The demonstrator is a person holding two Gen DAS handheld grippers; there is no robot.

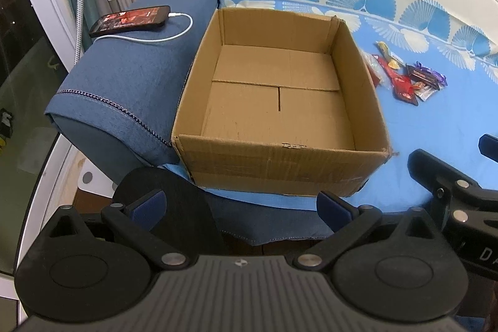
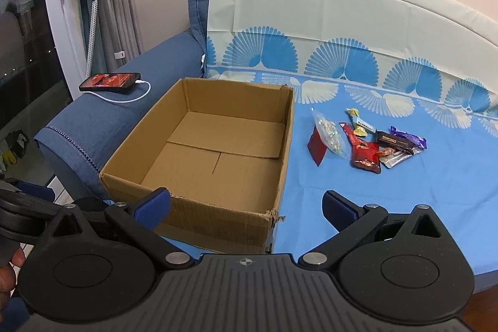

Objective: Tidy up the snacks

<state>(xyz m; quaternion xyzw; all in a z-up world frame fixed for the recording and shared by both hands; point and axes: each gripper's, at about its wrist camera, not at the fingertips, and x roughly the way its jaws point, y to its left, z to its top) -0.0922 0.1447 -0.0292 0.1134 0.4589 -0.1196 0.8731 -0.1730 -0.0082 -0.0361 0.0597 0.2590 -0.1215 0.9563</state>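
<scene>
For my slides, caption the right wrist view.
Open right gripper faces an empty cardboard box beside a pile of snacks on a blue sheet.

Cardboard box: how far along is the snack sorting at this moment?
Nothing looks done: the cardboard box is empty. Nothing is in hand: the left gripper and right gripper are both open, short of the box. Left to do: the whole snack pile on the blue sheet, right of the box.

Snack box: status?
Left gripper open, right gripper open, both holding nothing. Cardboard box holds nothing; snack pile on blue sheet to its right. Nothing blocking.
</scene>
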